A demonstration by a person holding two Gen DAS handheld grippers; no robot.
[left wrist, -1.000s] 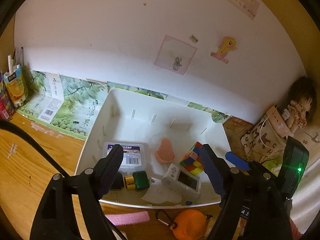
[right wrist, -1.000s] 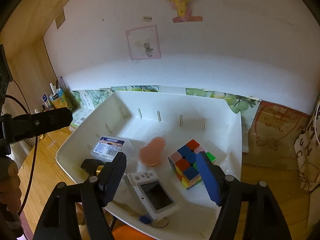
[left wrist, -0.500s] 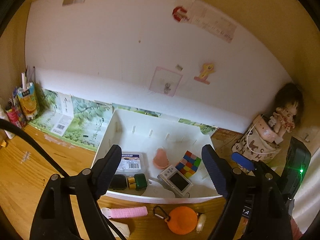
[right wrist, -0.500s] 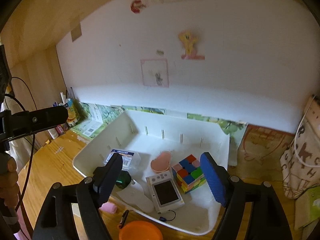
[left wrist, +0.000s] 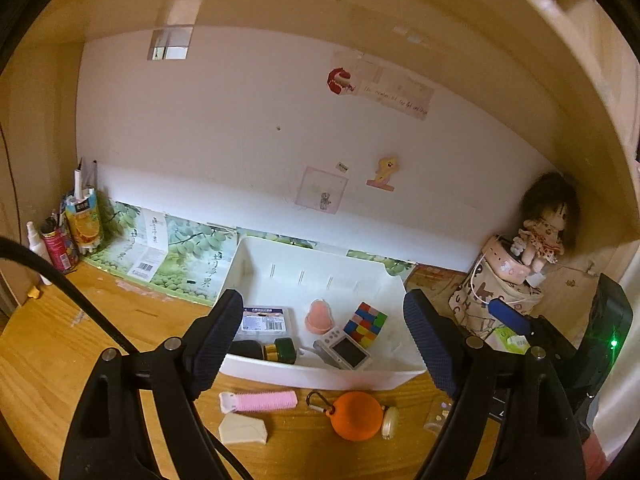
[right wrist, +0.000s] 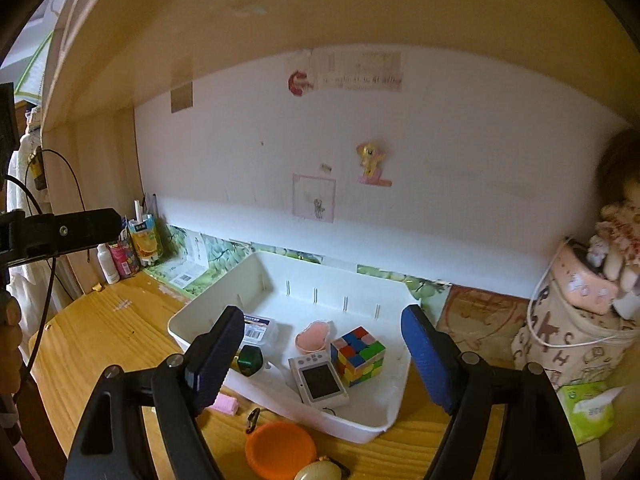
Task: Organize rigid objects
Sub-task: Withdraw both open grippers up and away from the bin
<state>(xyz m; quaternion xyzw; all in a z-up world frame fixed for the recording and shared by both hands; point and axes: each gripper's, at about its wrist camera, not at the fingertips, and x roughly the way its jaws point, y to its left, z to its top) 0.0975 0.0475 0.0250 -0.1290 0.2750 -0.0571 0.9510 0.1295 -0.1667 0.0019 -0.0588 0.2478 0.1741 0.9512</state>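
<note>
A white bin [left wrist: 320, 376] [right wrist: 360, 428] on the wooden desk holds a colour cube [left wrist: 366, 324] [right wrist: 358, 350], a small white camera [left wrist: 344, 352] [right wrist: 318, 380], a pink piece [left wrist: 319, 315] [right wrist: 314, 336], a clear labelled box [left wrist: 264, 320] [right wrist: 258, 328] and a green-capped bottle [left wrist: 282, 352] [right wrist: 250, 360]. In front of the bin lie a pink comb [left wrist: 260, 402], a cream wedge [left wrist: 242, 430] and an orange round case [left wrist: 356, 416] [right wrist: 280, 452]. My left gripper [left wrist: 322, 340] and right gripper [right wrist: 322, 354] are open and empty, held back above the desk's front.
A doll [left wrist: 540, 232] sits on a patterned bag [left wrist: 492, 300] at the right. Drink cartons and bottles [left wrist: 72, 232] stand at the back left. A green tissue pack [right wrist: 588, 408] lies at the right. A shelf overhangs the desk.
Both grippers have pulled back and up from the bin, so it looks smaller and the front items show. Both stay open.
</note>
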